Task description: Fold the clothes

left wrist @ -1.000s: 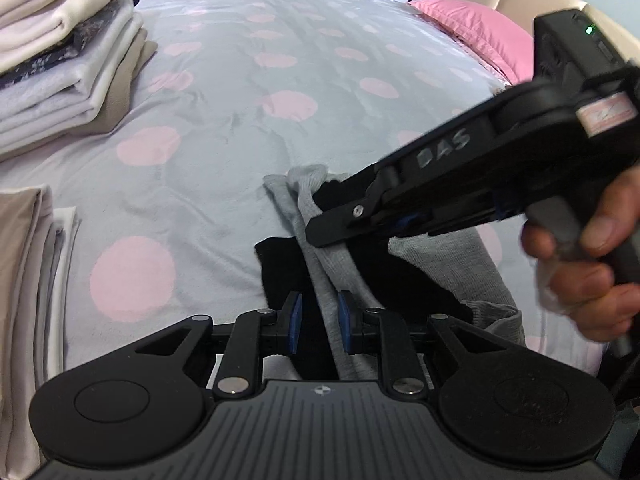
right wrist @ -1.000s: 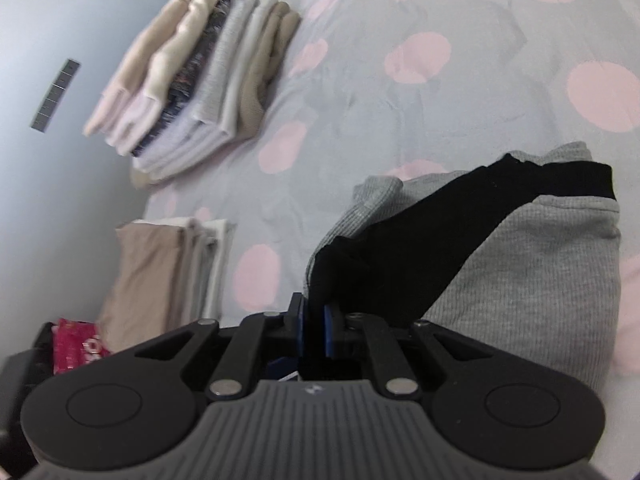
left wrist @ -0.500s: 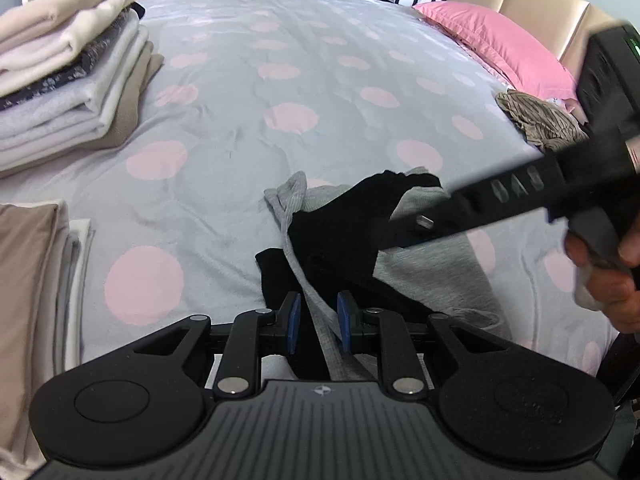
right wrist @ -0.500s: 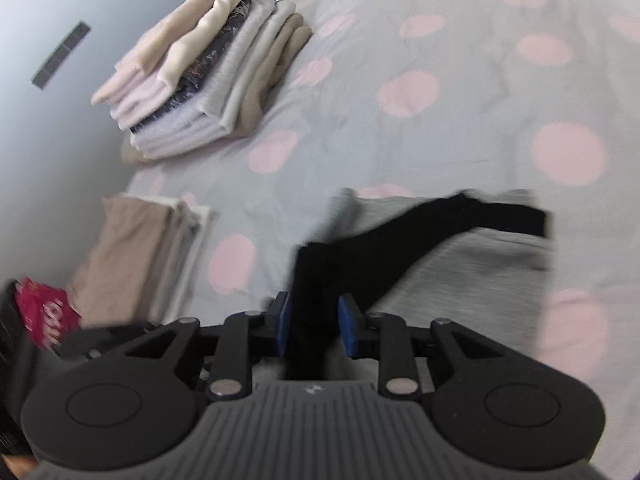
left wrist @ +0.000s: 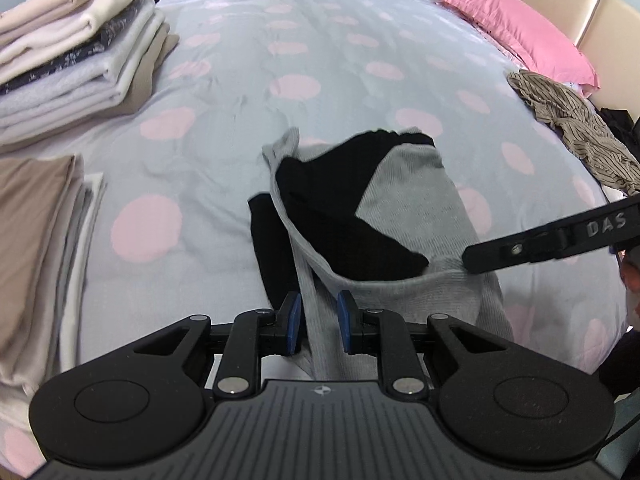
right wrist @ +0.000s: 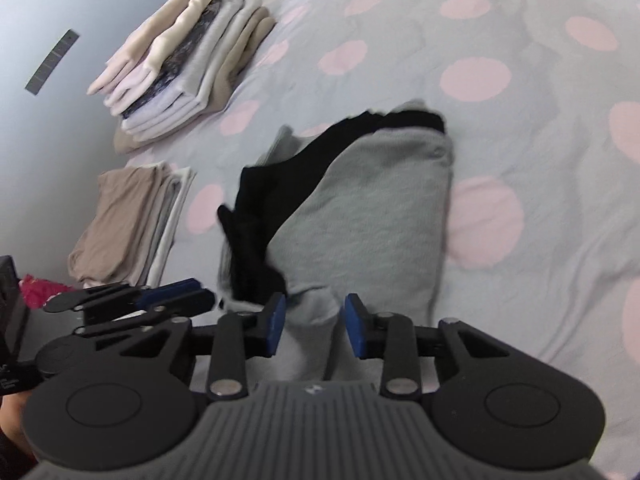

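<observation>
At the lower centre of the left view the tongs' body hides the near end of the grey-and-black garment, the taller folded stack runs off the upper left edge, and the right view is motion-blurred.

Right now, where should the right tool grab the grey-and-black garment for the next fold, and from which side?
Take the grey-and-black garment by its near grey hem, the loose tab bunched between the right tool pads. Come in low from the near edge of the bed: that edge lifts off the cover, while the far end lies flat. Both tools look open.
</observation>
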`<action>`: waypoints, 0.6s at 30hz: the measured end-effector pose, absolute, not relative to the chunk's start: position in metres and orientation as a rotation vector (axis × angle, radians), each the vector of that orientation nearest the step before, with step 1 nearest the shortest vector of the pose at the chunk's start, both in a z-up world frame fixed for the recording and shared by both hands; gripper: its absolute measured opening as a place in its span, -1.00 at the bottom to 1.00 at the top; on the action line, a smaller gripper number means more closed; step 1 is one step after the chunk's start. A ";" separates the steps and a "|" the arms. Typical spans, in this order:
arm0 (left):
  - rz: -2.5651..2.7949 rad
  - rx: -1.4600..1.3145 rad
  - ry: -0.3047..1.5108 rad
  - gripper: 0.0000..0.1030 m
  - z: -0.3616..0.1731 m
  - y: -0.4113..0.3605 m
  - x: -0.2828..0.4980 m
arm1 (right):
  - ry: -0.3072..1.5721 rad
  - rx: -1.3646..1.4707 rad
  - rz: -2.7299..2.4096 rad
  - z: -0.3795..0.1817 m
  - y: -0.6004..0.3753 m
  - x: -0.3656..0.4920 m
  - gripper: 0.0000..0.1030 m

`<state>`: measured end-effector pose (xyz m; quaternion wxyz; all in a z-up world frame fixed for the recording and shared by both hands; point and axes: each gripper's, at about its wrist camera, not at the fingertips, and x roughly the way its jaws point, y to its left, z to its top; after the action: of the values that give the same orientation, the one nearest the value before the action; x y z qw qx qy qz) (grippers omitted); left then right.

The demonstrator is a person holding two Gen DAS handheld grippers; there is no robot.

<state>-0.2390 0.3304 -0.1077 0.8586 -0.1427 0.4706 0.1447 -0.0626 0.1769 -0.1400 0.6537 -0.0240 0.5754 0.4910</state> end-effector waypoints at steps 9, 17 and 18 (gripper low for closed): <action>0.371 -0.291 0.979 -0.67 -0.105 0.331 -0.260 | 1.269 -0.052 1.233 -0.132 0.175 -0.102 -0.84; 0.419 -0.346 0.946 -0.67 -0.098 0.344 -0.266 | 1.236 -0.119 1.384 -0.132 0.182 -0.148 -0.75; 0.422 -0.353 0.937 -0.67 -0.097 0.345 -0.267 | 1.236 -0.126 1.403 -0.132 0.182 -0.151 -0.75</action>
<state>-0.2667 0.3445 -0.0969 0.8560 -0.1677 0.4457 0.2010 -0.1515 0.1824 -0.1325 0.5921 -0.0543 0.5316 0.6032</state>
